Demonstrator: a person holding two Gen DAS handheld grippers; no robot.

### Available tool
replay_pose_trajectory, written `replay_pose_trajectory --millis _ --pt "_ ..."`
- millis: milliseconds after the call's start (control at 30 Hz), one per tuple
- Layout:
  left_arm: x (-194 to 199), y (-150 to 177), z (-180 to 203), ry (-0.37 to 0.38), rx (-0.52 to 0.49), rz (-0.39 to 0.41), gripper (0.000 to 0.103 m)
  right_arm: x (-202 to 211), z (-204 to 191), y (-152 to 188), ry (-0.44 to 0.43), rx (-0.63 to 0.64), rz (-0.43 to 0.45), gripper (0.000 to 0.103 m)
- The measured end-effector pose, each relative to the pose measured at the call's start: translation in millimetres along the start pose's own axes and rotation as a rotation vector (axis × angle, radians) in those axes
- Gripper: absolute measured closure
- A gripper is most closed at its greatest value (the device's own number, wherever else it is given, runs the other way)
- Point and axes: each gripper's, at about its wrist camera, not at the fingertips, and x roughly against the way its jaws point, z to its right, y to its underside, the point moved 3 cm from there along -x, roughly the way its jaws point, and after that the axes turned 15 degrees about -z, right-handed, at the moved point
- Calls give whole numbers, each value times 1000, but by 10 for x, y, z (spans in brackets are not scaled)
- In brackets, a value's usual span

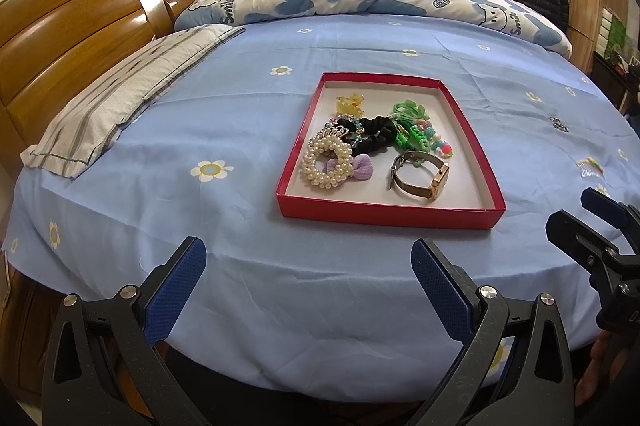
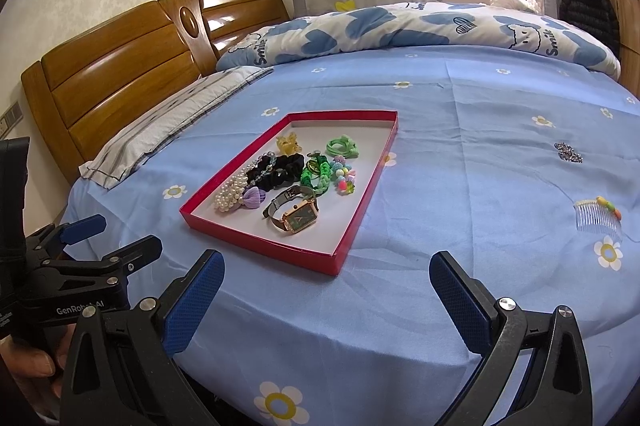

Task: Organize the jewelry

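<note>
Both grippers, left (image 1: 308,286) and right (image 2: 326,290), were open and empty at the bed edge; the comb (image 2: 599,218), teeth toward them, lay outside the tray (image 2: 280,250), nearest the right gripper.

My two wrist cameras sit low at the bed's near edge, facing the wooden headboard (image 1: 80,37) side; both share the shallow red cardboard tray (image 1: 384,216) (image 2: 256,240).

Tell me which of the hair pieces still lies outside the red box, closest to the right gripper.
The clear comb with coloured trim. It lies on the sheet right of the red box, nearer the right gripper than the sparkly clip beyond.
</note>
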Motion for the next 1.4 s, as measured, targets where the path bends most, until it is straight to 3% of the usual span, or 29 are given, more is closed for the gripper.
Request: replay_pose_trajectory --millis 1400 --pt "-166 -117 100 35 -20 -38 0 -139 73 -32 -19 -29 -37 0"
